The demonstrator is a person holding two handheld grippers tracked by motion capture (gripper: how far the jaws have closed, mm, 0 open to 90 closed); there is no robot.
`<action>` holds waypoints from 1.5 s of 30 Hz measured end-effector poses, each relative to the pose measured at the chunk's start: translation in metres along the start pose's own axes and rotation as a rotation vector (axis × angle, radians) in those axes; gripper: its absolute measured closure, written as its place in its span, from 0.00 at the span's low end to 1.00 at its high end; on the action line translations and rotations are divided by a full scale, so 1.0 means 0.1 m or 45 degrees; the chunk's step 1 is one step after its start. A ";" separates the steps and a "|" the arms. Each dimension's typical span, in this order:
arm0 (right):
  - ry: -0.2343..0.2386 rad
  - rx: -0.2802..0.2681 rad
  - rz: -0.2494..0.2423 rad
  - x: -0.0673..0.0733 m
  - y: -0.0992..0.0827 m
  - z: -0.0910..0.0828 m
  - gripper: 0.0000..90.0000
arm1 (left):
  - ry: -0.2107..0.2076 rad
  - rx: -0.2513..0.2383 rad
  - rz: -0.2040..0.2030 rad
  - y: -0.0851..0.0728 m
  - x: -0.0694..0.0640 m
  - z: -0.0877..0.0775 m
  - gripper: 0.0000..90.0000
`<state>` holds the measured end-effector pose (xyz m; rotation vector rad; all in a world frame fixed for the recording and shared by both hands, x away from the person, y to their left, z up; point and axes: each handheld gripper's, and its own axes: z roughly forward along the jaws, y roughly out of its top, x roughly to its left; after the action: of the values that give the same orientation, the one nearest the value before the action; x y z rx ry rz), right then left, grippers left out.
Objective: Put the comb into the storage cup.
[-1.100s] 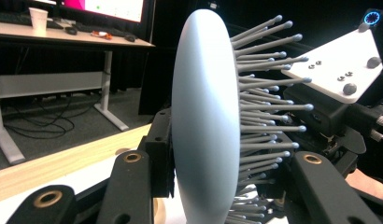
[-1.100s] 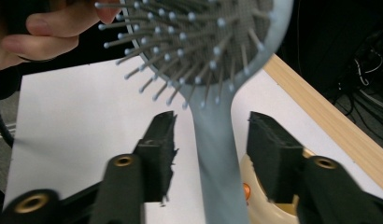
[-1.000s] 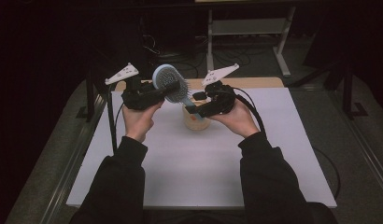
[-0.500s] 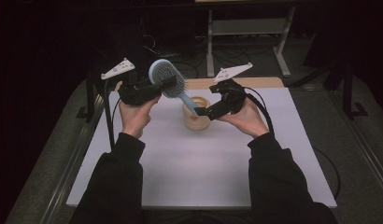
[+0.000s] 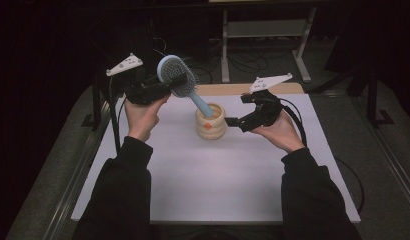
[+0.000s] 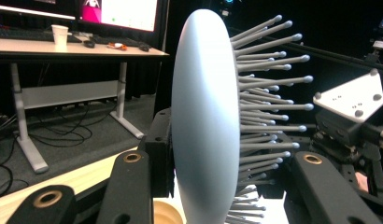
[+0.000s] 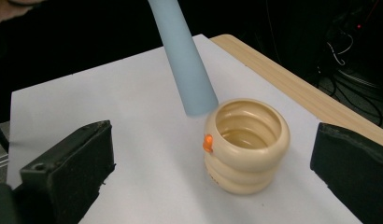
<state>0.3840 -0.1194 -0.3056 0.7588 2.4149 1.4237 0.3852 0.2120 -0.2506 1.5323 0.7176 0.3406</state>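
High view: your left gripper (image 5: 160, 86) is clamped on the head of the pale blue plastic hairbrush with grey ball-tipped bristles (image 5: 177, 79). The brush hangs tilted in the air, handle end down, just above the rim of the cream ribbed ceramic cup with a small orange knob (image 5: 211, 121). The cup stands upright on the white counter (image 5: 213, 185), toward its far side.

Your right gripper (image 5: 234, 121) holds nothing. Its jaws have just been opening and now stand wide, just beside the cup on the right.

Judged step: dropping the handle into the cup.
- Right gripper view: the handle tip sits at the near rim, by the orange knob, not yet over the opening. Shift it toward the cup's centre before lowering.
- Bring the brush more upright so the handle goes in without tipping the cup.
- The cup looks smooth, glazed and light; steady it with the free gripper if it rocks.

Left gripper view: the brush back is smooth, matte and oval, and the bristles are stiff.
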 end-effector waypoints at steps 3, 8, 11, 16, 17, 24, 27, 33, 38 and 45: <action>-0.008 -0.011 0.011 -0.04 -0.08 -0.05 0.00 | 0.008 -0.002 0.005 0.03 0.02 0.00 0.64; -0.017 -0.029 0.039 -0.09 -0.20 -0.13 0.00 | 0.009 -0.017 -0.002 0.06 0.04 0.01 0.64; -0.026 -0.033 0.050 -0.12 -0.26 -0.18 0.00 | 0.011 -0.016 -0.003 0.07 0.07 0.03 0.64; -0.038 -0.038 0.069 -0.15 -0.37 -0.24 0.00 | 0.020 -0.018 -0.003 0.10 0.10 0.06 0.64; -0.040 -0.039 0.068 -0.16 -0.39 -0.25 0.00 | 0.022 -0.017 0.000 0.11 0.11 0.07 0.64; -0.077 -0.068 0.081 -0.18 -0.54 -0.36 0.00 | 0.045 -0.020 0.006 0.14 0.16 0.11 0.64; -0.081 -0.076 0.088 -0.18 -0.59 -0.39 0.00 | 0.056 -0.019 0.002 0.15 0.19 0.13 0.64; -0.086 -0.094 0.102 -0.19 -0.73 -0.46 0.00 | 0.066 -0.006 -0.004 0.12 0.26 0.19 0.64; -0.083 -0.110 0.112 -0.18 -0.83 -0.51 0.00 | 0.075 0.001 -0.009 0.10 0.30 0.24 0.64; -0.098 -0.129 0.125 -0.17 -0.96 -0.58 0.00 | 0.088 0.016 -0.001 0.06 0.33 0.29 0.64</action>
<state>0.3428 -0.2093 -0.3609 0.9015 2.2581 1.5110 0.4295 0.2101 -0.2547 1.5381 0.7760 0.3904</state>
